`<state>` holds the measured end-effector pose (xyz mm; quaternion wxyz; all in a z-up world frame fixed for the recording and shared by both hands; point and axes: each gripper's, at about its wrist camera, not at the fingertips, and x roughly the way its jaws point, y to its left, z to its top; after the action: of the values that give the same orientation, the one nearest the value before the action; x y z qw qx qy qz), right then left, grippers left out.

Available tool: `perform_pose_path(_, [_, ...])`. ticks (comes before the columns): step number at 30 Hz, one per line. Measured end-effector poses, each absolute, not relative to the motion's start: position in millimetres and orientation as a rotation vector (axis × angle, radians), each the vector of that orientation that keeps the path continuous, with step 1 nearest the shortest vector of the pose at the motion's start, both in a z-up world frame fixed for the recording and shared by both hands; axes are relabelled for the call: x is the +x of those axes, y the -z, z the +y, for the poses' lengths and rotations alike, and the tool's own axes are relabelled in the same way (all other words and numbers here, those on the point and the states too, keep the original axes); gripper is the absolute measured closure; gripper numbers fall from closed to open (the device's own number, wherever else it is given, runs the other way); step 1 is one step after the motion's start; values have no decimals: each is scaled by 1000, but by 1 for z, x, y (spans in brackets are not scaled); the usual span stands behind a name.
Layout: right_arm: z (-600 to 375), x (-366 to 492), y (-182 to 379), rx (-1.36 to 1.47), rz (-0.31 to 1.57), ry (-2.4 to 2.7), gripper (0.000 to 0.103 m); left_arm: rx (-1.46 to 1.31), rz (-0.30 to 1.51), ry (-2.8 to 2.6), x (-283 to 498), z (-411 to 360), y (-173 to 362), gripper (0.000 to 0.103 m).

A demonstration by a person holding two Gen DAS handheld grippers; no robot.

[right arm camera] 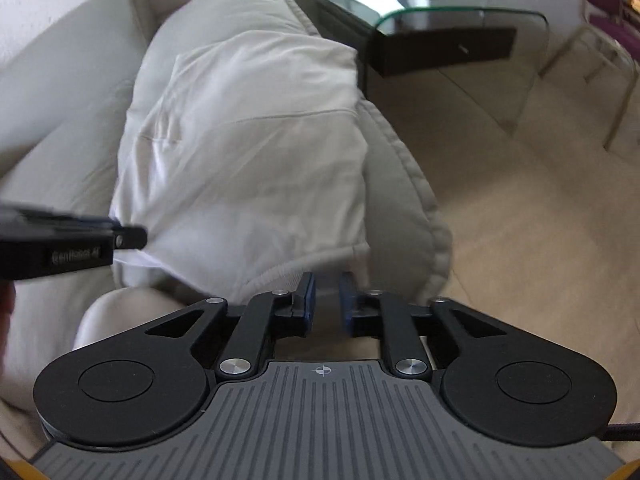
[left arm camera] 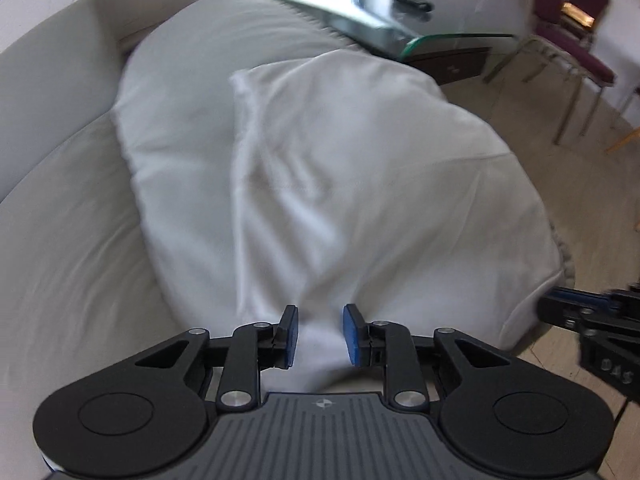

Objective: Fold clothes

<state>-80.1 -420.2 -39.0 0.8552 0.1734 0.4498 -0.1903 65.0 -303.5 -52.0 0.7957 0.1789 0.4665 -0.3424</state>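
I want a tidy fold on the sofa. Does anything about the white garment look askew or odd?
Mostly tidy: the white garment lies folded on the sofa cushion, lightly wrinkled. Its near edge bunches up between the left gripper pads instead of lying flat. Motion blur hides finer detail.

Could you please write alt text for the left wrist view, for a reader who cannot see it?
A white garment lies spread over a pale sofa cushion, its near edge bunched between the blue pads of the left claw. The right claw enters at the right edge, and a glass side table and purple chairs stand beyond.
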Motion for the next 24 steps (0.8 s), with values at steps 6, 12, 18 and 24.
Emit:
perform_pose_path(6, [-400, -110, -46, 390, 804, 294, 47, 302, 910, 749, 27, -273, -13, 49])
perform_pose_path(12, [-376, -129, -107, 347, 775, 206, 45, 244, 819, 723, -8, -245, -73, 26])
perform_pose_path(18, [-356, -158, -148, 300, 769, 214, 42, 211, 754, 741, -36, -225, -115, 12])
perform_pose_path(24, [-349, -181, -158, 297, 767, 262, 32, 181, 727, 769, -57, -215, -127, 1])
